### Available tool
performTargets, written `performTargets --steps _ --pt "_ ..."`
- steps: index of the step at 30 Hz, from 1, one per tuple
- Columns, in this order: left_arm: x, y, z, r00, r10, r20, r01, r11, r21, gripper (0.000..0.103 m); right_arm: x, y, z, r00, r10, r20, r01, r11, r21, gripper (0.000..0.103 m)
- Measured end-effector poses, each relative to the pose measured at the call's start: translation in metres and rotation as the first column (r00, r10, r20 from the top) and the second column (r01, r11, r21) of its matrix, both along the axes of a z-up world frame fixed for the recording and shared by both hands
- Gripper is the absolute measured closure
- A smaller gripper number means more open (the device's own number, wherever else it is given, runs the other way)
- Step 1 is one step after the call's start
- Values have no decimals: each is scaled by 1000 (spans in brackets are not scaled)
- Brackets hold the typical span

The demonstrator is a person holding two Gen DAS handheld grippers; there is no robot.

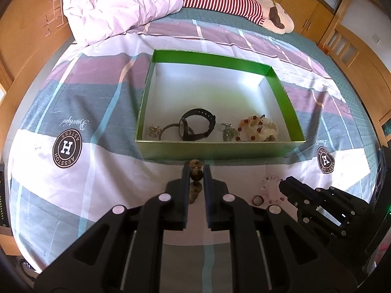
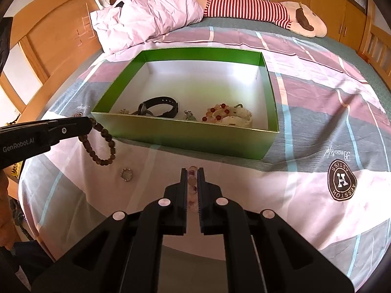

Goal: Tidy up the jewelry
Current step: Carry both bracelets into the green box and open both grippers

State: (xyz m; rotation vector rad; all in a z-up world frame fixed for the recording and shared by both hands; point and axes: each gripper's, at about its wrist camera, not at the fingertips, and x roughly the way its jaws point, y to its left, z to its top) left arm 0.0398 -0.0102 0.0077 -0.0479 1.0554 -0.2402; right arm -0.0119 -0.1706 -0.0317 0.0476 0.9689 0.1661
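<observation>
A green box (image 1: 220, 150) (image 2: 185, 138) with a white floor lies on the bed. It holds a black watch (image 1: 195, 124) (image 2: 158, 107), a beaded bracelet (image 1: 254, 125) (image 2: 220, 114), small charms and a pale bracelet. My left gripper (image 1: 196, 171) (image 2: 90, 122) is shut on a brown bead bracelet (image 1: 196, 174) (image 2: 101, 144), which hangs just in front of the box. My right gripper (image 2: 192, 171) (image 1: 281, 183) is shut on a pale pink bead bracelet (image 2: 192, 185) (image 1: 268, 180) lying on the sheet.
A small ring (image 2: 126, 173) (image 1: 257, 200) lies on the sheet between the grippers. A crumpled pink pillow (image 1: 122, 7) and a striped plush toy (image 1: 224, 2) lie beyond the box. A wooden headboard (image 2: 56, 36) stands at the left.
</observation>
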Motion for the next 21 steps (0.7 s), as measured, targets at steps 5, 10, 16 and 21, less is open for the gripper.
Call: performTargets --steps 5,10,16,21 --pt "1 3 13 1000 1 31 0 1000 -24 92 -1 -1 13 999 2 37 -3 1000 21 96" --pt "11 8 38 995 16 98 -11 999 -51 92 3 -4 31 996 -6 92 2 999 41 96" --pt "32 14 65 976 65 208 -54 997 -58 92 18 -11 65 982 -13 187 -4 996 93 96" --pt "53 16 59 975 95 203 -85 995 -56 92 47 -12 84 964 -38 264 14 995 96 96"
